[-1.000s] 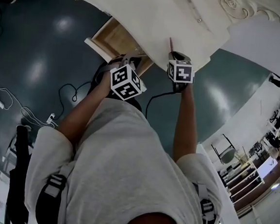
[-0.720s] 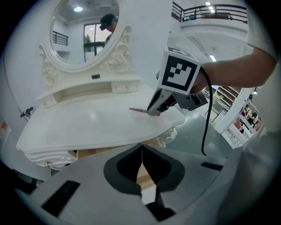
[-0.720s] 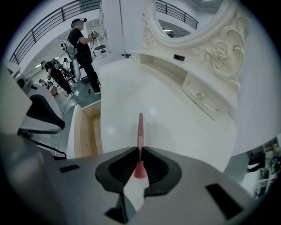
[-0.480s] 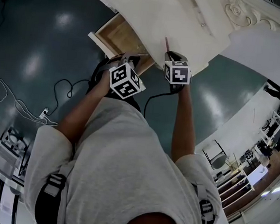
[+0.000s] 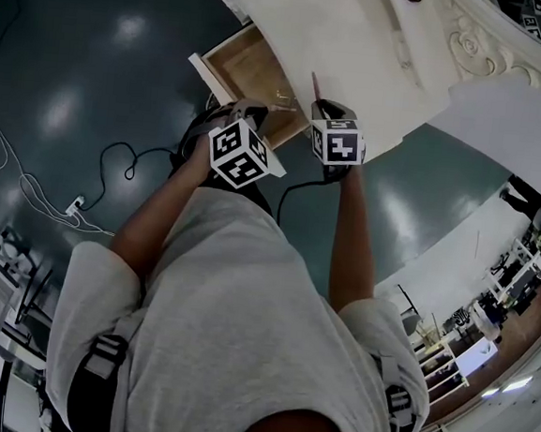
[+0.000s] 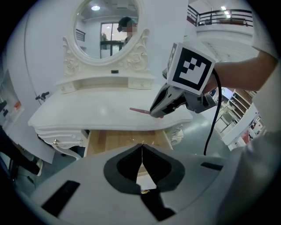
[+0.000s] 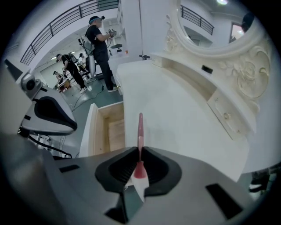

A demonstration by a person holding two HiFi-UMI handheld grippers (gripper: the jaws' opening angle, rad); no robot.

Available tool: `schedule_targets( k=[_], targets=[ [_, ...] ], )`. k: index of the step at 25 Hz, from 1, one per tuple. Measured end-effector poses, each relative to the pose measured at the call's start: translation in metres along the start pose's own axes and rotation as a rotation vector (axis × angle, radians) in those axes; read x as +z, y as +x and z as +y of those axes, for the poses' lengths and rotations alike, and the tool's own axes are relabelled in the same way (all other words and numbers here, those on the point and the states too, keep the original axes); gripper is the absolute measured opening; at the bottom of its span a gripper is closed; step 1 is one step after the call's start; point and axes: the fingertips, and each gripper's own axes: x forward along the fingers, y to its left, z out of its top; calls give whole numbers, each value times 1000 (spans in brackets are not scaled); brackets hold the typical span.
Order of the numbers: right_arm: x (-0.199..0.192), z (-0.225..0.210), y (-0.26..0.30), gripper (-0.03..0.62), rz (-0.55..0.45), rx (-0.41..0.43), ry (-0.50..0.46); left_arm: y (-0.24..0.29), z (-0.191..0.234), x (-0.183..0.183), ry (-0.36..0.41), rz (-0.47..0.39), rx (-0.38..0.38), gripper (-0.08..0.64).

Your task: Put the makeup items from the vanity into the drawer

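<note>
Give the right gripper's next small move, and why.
Probably swing the right gripper sideways over the open drawer: it is shut on the pink stick, which points over the vanity top, beside the drawer, not above it.

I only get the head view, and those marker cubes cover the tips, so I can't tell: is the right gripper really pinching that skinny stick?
Observer: Yes. In the right gripper view, the right gripper is shut on a pink makeup stick, pinching it just above its thicker end.
Operator: Has the left one got anything?
Observer: No. The left gripper view shows the left gripper shut, with nothing between its jaws.
</note>
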Motion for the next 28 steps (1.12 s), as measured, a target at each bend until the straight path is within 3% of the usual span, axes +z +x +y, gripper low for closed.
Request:
schedule_targets(
  k=[6,15,18,21,28],
  targets=[
    [14,25,5,56,-4,36,-59,-9,12,-17,-64,-2,36,7],
    [38,79,14,56,-45,159,-103,-8,31,-44,-156,17,87,8],
    [43,99,20,56,-49,181,-127,-13,43,-48,-187,-10,119,7],
    [46,113,30,55,-56,195,-111,-16,53,-49,-238,-54,129,7],
    [57,128,62,55,-61,211,-40,-6,76,-69,-283,-15,145,6]
  ],
)
